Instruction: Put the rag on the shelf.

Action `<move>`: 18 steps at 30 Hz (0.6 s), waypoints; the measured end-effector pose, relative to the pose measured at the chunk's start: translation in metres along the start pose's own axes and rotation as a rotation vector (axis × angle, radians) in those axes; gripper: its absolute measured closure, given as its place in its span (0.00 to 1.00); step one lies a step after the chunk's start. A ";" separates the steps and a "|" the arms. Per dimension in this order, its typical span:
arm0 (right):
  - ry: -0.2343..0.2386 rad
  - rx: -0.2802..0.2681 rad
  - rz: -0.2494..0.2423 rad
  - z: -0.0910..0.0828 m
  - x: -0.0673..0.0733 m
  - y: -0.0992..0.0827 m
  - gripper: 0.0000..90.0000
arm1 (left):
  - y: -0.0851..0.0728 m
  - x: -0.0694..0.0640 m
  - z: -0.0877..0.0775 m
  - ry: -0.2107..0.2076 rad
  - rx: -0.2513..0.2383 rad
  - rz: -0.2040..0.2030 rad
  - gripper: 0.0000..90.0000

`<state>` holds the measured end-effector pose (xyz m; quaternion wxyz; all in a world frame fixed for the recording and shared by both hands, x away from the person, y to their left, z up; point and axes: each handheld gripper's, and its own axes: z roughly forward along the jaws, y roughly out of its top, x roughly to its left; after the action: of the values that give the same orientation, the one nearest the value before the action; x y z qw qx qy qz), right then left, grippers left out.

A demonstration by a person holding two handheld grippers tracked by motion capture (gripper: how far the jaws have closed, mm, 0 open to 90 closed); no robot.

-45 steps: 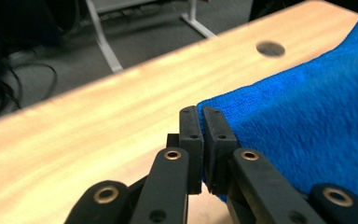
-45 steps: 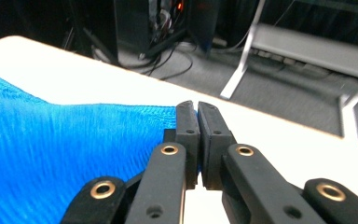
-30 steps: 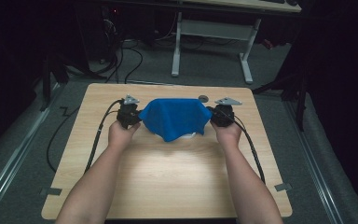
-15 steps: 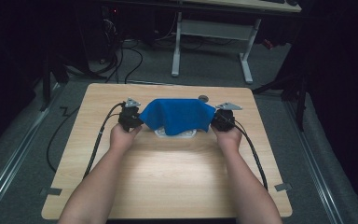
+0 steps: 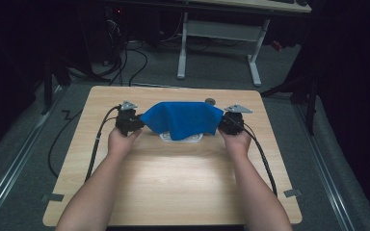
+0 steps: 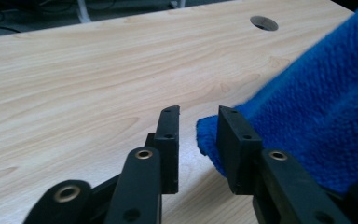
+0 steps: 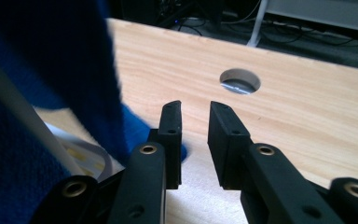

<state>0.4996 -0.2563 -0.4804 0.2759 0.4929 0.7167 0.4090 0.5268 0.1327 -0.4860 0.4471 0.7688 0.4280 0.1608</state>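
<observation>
On the wooden table (image 5: 173, 178), a blue cloth (image 5: 183, 118) lies draped.

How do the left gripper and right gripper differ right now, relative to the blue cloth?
The left gripper has the blue cloth corner between its parted jaws; the right gripper has only bare table between its jaws, with the cloth beside them. Both have just been opening, and neither pinches the cloth.

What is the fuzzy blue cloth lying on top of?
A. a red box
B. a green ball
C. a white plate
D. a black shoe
C: in the high view the fuzzy blue cloth drapes over a white plate, whose rim peeks out under the cloth's front edge on the light wooden table.
</observation>
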 end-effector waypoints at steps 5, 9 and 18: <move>-0.005 -0.043 0.019 -0.012 -0.004 0.008 0.81 | 0.005 0.002 -0.010 0.016 -0.027 -0.006 0.73; -0.018 -0.066 0.018 -0.021 -0.009 0.015 0.81 | 0.007 0.005 -0.017 0.033 -0.045 -0.008 0.70; -0.046 -0.099 0.031 -0.037 -0.021 0.024 0.79 | 0.014 0.011 -0.033 0.071 -0.087 -0.014 0.66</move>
<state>0.4895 -0.2833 -0.4410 0.3098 0.4989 0.6814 0.4368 0.5197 0.1563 -0.4584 0.4656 0.7396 0.4415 0.2033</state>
